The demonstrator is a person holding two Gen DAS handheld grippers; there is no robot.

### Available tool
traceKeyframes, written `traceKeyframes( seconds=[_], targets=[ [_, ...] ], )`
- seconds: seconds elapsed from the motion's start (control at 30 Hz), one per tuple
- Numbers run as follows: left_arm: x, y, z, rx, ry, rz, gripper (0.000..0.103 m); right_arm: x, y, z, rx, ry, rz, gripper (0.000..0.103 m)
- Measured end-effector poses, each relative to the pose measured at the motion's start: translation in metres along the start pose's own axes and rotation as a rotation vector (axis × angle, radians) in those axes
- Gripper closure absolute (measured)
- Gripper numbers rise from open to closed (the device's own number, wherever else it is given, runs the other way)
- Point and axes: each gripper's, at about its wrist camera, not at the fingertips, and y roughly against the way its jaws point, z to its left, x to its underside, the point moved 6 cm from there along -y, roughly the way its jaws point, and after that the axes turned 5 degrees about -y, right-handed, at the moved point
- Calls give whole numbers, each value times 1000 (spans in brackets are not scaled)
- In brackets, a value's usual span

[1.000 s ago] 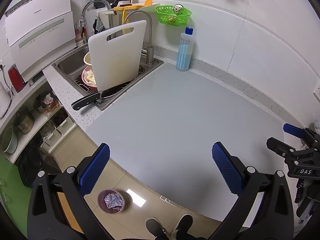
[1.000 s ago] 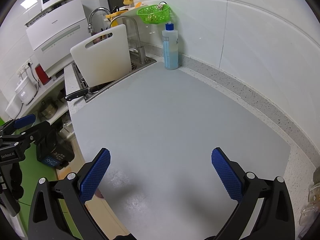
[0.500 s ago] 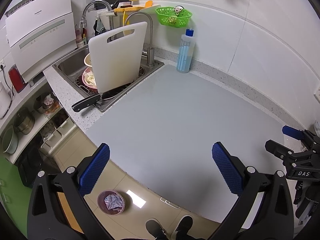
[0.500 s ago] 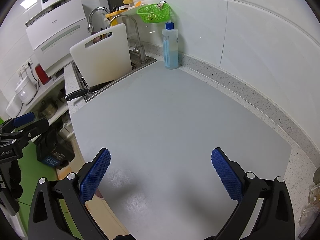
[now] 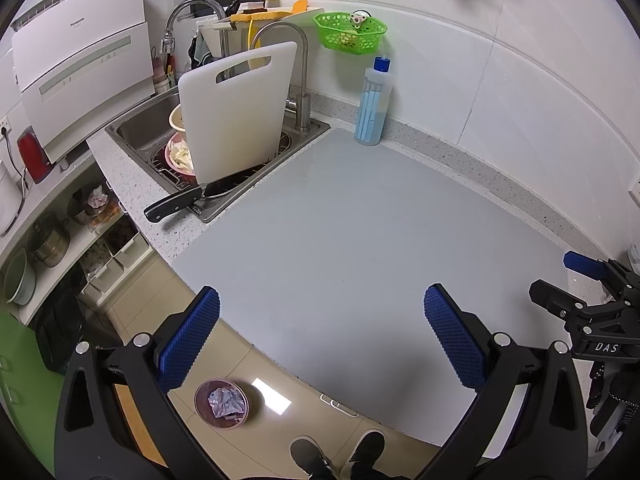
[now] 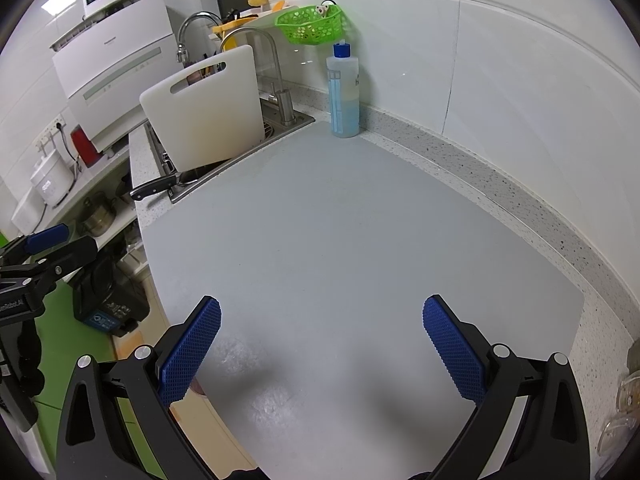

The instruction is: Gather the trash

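Note:
My left gripper (image 5: 320, 332) is open and empty, held above the front edge of the grey counter mat (image 5: 360, 240). My right gripper (image 6: 322, 340) is open and empty above the same mat (image 6: 340, 240). A small pink bin (image 5: 221, 403) with crumpled paper (image 5: 226, 400) in it stands on the floor below the counter, under the left finger of my left gripper. No loose trash shows on the mat. The right gripper also shows at the right edge of the left wrist view (image 5: 576, 280), and the left gripper at the left edge of the right wrist view (image 6: 44, 244).
A sink (image 5: 136, 128) at the back left holds a white cutting board (image 5: 236, 112), bowls and a black-handled knife (image 5: 172, 206). A blue-capped bottle (image 5: 374, 104) stands by the wall under a green basket (image 5: 350, 34). Shelves with pots (image 5: 48, 240) are at the left.
Both grippers have drifted only slightly; the view of the counter has shifted a little. Both stay open and empty.

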Motion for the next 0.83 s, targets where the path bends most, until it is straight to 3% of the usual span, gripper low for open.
traceKeyframes(
  seconds=[0.83],
  targets=[
    [-6, -2, -4, -12, -18, -11, 3, -2, -3, 0, -3, 0, 4, 6]
  ],
)
